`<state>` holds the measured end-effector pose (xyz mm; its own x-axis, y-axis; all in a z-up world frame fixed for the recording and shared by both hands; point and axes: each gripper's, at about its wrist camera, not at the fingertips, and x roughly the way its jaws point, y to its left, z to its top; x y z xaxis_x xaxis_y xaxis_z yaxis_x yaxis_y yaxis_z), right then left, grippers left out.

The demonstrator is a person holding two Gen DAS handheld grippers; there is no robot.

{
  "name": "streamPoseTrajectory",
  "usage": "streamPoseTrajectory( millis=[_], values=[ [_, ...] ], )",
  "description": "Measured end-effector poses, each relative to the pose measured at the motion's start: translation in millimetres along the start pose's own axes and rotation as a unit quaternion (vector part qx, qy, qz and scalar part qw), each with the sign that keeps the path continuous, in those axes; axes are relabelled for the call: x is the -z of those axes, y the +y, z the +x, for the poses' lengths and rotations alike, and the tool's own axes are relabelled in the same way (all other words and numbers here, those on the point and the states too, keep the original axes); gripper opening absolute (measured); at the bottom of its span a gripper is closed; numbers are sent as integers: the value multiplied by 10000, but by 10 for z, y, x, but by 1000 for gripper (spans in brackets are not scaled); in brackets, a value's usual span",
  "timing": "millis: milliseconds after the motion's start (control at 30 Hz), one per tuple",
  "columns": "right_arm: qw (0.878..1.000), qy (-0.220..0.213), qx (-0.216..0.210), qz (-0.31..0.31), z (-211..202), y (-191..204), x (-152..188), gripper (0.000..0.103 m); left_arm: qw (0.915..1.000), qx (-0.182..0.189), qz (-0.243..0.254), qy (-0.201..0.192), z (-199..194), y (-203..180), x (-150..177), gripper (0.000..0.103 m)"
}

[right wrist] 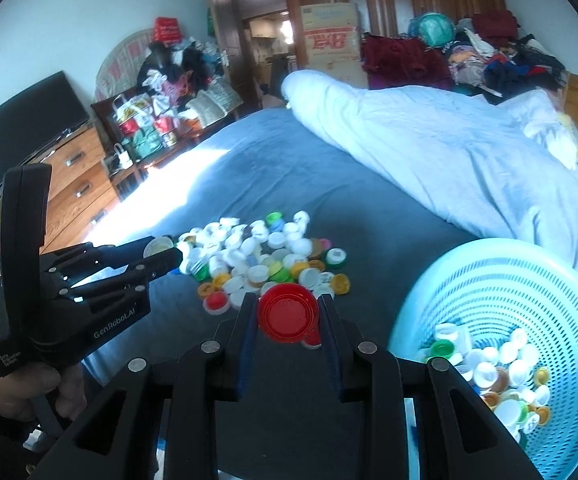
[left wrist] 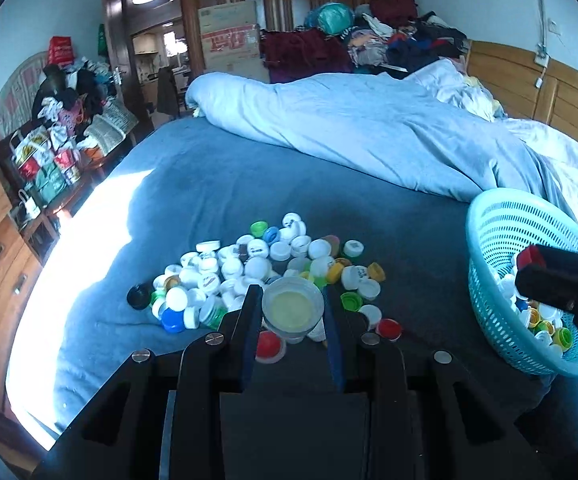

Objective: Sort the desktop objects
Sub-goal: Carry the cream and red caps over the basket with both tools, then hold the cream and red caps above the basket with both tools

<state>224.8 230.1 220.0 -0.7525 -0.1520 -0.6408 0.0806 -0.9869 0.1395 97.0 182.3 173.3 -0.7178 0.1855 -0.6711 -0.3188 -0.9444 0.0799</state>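
Both tools are loaded mid-transfer. The left hand-held gripper (left wrist: 293,308) is closed on a translucent round plastic lid (left wrist: 292,307) above the heap of mixed plastic bottle caps (left wrist: 257,268) on the blue bed sheet (left wrist: 229,184). The right hand-held gripper (right wrist: 288,316) pinches a red round plastic cap (right wrist: 288,314) just beside the pale blue perforated plastic basket (right wrist: 501,276). Next, I judge, each should reach over the rim, then release.

"GenRobot.AI" on the left tongs (right wrist: 161,250); "Data Acquisition System" below.
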Motion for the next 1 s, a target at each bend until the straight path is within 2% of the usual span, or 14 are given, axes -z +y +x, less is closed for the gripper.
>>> streamPoseTrajectory(
  millis=[333, 667, 1000],
  values=[
    [9984, -199, 323, 420, -243, -499, 0, 33, 9990, 165, 425, -42, 0, -463, -221, 25],
    [9936, -323, 673, 842, -479, -1014, 124, 33, 9947, 533, 876, -72, 18, -1000, -409, 25],
    [9871, -399, 966, 1211, -695, -1437, 262, 33, 9888, 869, 1205, 107, 100, -1525, -514, 25]
  ],
)
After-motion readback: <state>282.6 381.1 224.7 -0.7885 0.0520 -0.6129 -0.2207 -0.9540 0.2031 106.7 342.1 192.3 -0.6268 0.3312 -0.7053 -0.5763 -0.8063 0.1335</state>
